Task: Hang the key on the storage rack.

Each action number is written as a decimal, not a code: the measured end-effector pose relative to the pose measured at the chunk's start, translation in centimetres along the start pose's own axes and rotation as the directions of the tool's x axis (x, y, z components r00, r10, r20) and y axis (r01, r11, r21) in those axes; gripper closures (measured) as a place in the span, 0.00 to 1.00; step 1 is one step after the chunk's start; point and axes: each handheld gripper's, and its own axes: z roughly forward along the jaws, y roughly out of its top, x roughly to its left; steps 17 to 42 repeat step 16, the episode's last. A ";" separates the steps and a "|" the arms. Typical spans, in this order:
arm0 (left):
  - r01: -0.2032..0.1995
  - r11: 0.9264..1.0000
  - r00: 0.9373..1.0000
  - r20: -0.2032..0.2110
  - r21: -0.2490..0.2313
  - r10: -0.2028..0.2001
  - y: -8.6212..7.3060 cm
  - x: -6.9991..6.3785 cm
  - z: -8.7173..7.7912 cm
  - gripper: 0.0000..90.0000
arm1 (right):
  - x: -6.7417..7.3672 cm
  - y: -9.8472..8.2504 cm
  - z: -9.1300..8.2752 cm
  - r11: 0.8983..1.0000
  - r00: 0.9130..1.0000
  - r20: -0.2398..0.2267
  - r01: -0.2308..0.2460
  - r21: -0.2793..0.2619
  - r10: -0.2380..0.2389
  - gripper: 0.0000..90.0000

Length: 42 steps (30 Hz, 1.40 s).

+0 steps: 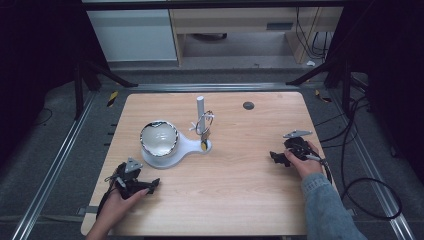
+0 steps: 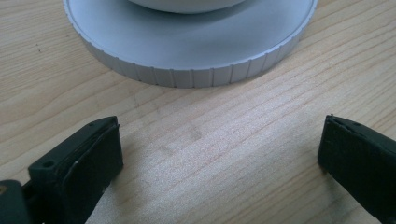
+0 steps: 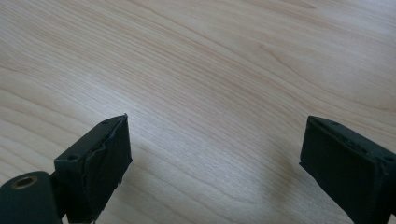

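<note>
Wooden counter (image 1: 235,175) carries a white stand (image 1: 172,152) with bowl (image 1: 159,138) mid-left; left tool (image 2: 219,154), jaws wide and empty, rests just before its ribbed base, probably poised to reach; right tool (image 3: 215,163) likewise gapes empty near the right edge.

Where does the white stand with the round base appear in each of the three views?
High view: the white stand sits left of the table's middle, a shiny bowl on its round base, just beyond the left tongs.
Left gripper view: its ribbed round base fills the top, beyond the open jaws.
Right gripper view: not in it.
Shared landmark: the wooden table.
</note>
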 end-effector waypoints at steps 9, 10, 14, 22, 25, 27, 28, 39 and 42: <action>0.001 1.000 1.000 -0.002 0.000 -0.001 0.0 0.0 0.0 0.00 | 0.0 -1.3 0.7 0.998 0.999 0.004 -0.042 -0.053 0.042 0.05; 0.000 1.000 1.000 -0.002 0.001 0.000 0.0 0.0 0.0 0.00 | 0.0 -1.3 0.7 0.998 0.999 0.007 -0.042 -0.053 0.042 0.05; 0.000 1.000 1.000 -0.002 0.000 0.000 0.0 0.0 0.0 0.00 | 0.0 -1.3 0.8 0.998 0.999 0.014 -0.049 -0.050 0.050 0.03; 0.000 1.000 1.000 -0.001 0.000 0.000 0.0 0.0 0.0 0.00 | 0.1 -1.2 0.8 0.997 0.998 0.018 -0.057 -0.047 0.058 0.02; 0.000 1.000 1.000 -0.001 0.000 0.000 0.0 0.0 0.0 0.00 | 0.1 -1.2 0.8 0.997 0.998 0.018 -0.057 -0.047 0.058 0.02; 0.000 1.000 1.000 -0.001 0.000 0.000 0.0 0.0 0.0 0.00 | 0.1 -1.2 0.8 0.997 0.998 0.018 -0.057 -0.047 0.058 0.02; 0.000 1.000 1.000 -0.001 0.000 0.000 0.0 0.0 0.0 0.00 | 0.1 -1.2 0.8 0.997 0.998 0.018 -0.057 -0.047 0.058 0.02; 0.000 1.000 1.000 -0.001 0.000 0.000 0.0 0.0 0.0 0.00 | 0.1 -1.2 0.8 0.997 0.998 0.018 -0.057 -0.047 0.058 0.02; 0.000 1.000 1.000 -0.001 0.000 0.000 0.0 0.0 0.0 0.00 | 0.1 -1.2 0.8 0.997 0.998 0.018 -0.057 -0.047 0.058 0.02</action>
